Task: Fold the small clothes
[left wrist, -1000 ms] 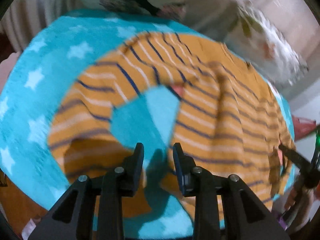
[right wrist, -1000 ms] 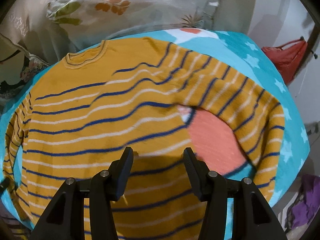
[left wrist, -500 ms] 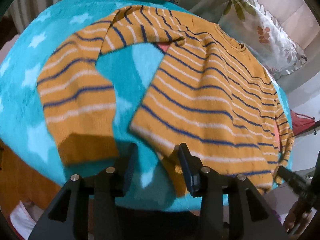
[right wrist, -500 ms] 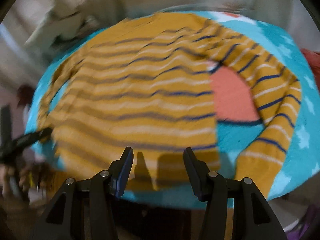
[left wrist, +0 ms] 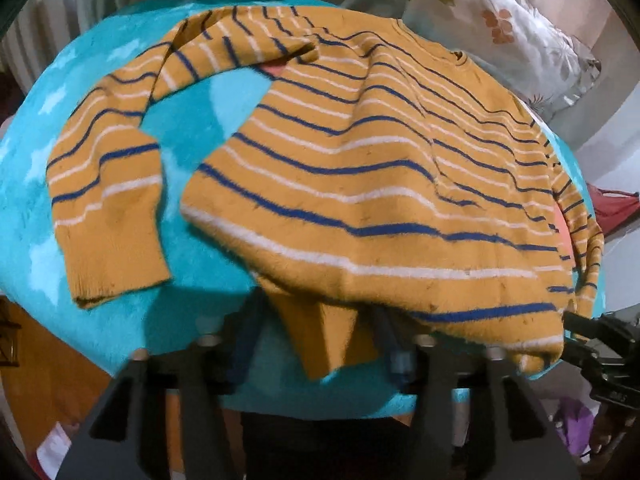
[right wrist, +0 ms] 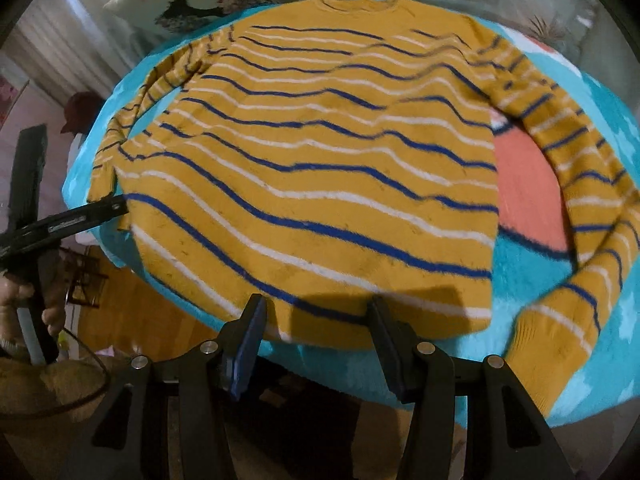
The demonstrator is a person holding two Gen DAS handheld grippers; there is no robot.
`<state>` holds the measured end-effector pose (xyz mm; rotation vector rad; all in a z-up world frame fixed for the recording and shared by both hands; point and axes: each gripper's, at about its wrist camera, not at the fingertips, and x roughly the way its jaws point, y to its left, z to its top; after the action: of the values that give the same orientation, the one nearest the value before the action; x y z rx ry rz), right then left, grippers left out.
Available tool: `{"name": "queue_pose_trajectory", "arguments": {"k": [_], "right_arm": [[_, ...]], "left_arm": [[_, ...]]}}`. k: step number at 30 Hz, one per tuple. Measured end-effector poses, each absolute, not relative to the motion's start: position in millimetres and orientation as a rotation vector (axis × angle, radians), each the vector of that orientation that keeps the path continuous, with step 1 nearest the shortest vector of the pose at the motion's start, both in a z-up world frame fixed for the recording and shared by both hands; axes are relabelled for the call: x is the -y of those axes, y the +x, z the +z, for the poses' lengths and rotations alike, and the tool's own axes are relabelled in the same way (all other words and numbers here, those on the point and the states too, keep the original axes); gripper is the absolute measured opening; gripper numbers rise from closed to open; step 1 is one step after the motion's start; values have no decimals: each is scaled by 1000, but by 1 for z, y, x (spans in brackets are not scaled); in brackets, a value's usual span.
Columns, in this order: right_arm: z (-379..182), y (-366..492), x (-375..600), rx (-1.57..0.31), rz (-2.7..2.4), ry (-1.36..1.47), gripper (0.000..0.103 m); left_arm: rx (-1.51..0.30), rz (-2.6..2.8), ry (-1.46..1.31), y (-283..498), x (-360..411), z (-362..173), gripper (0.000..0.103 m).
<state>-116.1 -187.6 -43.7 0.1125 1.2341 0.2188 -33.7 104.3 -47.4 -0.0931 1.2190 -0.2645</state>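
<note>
You are pulling both grippers back toward 6 o'clock, so the striped sweater (right wrist: 320, 168) is lying flat on the blue blanket (right wrist: 520, 280), with your left fingers (left wrist: 244, 344) and right fingers (right wrist: 248, 336) spread, holding nothing, ready to fold.

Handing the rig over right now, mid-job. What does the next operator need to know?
Left gripper: jaws apart at the near hem of the striped sweater. A flap of hem sits between the fingers and looks unclamped, though the view is blurred.
Right gripper: open, fingertips at the same hem further along, holding nothing.
The sweater is spread on the turquoise blanket, collar at the far side, both sleeves out sideways with cuffs curving back toward you.
Done: laid out.
Left: every fold, probably sleeves in first, then the body.
</note>
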Motion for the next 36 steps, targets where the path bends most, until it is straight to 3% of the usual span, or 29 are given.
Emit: {"name": "queue_pose_trajectory", "arguments": {"k": [1, 13, 18, 22, 28, 30, 31, 32, 33, 36], "right_arm": [[-41, -114, 186, -1227, 223, 100, 57], [-30, -96, 203, -1181, 172, 108, 57], [-21, -75, 200, -1156, 176, 108, 57], [-20, -54, 182, -1153, 187, 91, 60], [-20, -25, 138, -1166, 183, 53, 60], [-18, -10, 121, -1165, 160, 46, 60], [-17, -3, 113, -1165, 153, 55, 60], [-16, 5, 104, -1165, 151, 69, 60], [-15, 12, 97, -1164, 146, 74, 60], [-9, 31, 73, -1149, 119, 61, 60]], "left_arm": [[-1230, -262, -93, -33, -103, -47, 8], [-1298, -167, -329, -80, -189, -34, 8], [-1230, -92, -232, -77, -210, -15, 8], [-1133, -63, -185, -55, -226, 2, 41], [-1137, -178, -21, 2, -204, -23, 55], [-1161, -223, 80, 15, -192, -36, 55], [-1177, -236, 120, 20, -188, -41, 44], [-1199, -260, 135, 26, -190, -45, 12], [-1224, -288, 97, 32, -201, -45, 7], [-1241, -331, -153, 60, -263, -34, 7]]}}
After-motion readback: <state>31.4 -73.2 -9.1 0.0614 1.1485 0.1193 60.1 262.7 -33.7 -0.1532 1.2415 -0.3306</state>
